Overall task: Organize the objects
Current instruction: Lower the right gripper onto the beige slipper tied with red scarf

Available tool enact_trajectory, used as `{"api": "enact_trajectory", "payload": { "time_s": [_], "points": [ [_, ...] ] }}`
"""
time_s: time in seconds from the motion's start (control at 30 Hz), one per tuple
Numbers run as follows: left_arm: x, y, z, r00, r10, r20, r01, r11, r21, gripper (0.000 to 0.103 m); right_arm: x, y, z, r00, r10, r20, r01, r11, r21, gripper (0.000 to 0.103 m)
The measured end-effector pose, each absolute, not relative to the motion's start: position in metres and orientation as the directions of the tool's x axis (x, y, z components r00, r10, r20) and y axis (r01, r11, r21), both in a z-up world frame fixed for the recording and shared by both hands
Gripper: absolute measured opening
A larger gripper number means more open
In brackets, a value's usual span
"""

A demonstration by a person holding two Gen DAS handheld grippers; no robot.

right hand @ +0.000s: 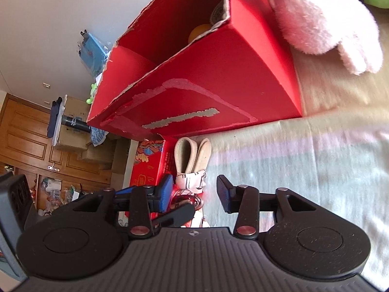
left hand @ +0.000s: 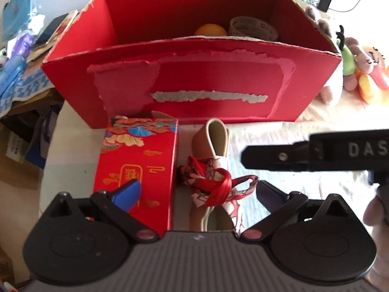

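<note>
- Below the big red box [left hand: 194, 80], the left gripper [left hand: 197, 192] hangs wide over the ribboned slippers [left hand: 214, 170] (probably next in).
- Right gripper [right hand: 195, 192] waits alongside, also open, holding nothing.

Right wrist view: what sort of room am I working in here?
Most likely a lived-in home room, perhaps a bedroom or storage room: wooden panelled doors, stacked cardboard cartons, and plush toys beside the red box on a cloth-covered surface.

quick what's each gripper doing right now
Left gripper: open, straddling the ribbon-tied belt, not gripping.
Right gripper: open, holding nothing.
</note>
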State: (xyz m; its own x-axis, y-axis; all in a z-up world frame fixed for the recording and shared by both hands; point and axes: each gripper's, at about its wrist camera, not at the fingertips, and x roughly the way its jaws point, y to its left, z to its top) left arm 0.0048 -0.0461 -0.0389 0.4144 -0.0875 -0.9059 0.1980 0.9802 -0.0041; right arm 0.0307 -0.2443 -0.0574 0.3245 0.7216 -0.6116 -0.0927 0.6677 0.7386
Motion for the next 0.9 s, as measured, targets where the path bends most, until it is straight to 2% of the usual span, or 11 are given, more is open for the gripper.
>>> {"api": "enact_trajectory", "payload": {
  "time_s": [0.43,0.63,0.73,0.8,0.9],
  "points": [
    [0.003,-0.030,-0.040,0.405,-0.215,-0.888,0.256,0.960,-0.116,0.100,0.045,-0.210,-0.068,0.261,0.694,-0.671,-0.142,0.715,0.684,0.048],
    [0.003,-0.031,-0.039,0.407,-0.248,-0.879,0.282,0.949,-0.138,0.097,0.046,-0.207,-0.078,0.243,0.707,-0.664,-0.135,0.703,0.699,0.048],
    [0.003,-0.037,-0.039,0.405,-0.261,-0.876,0.297,0.944,-0.143,0.094,0.045,-0.213,-0.080,0.244,0.719,-0.651,-0.134,0.690,0.711,0.045],
    [0.005,-0.040,-0.039,0.401,-0.272,-0.875,0.305,0.940,-0.152,0.093,0.046,-0.221,-0.082,0.236,0.736,-0.635,-0.121,0.670,0.732,0.037],
    [0.006,-0.047,-0.036,0.395,-0.290,-0.872,0.320,0.933,-0.165,0.089,0.045,-0.234,-0.083,0.236,0.748,-0.621,-0.098,0.654,0.750,0.031]
  ]
}}
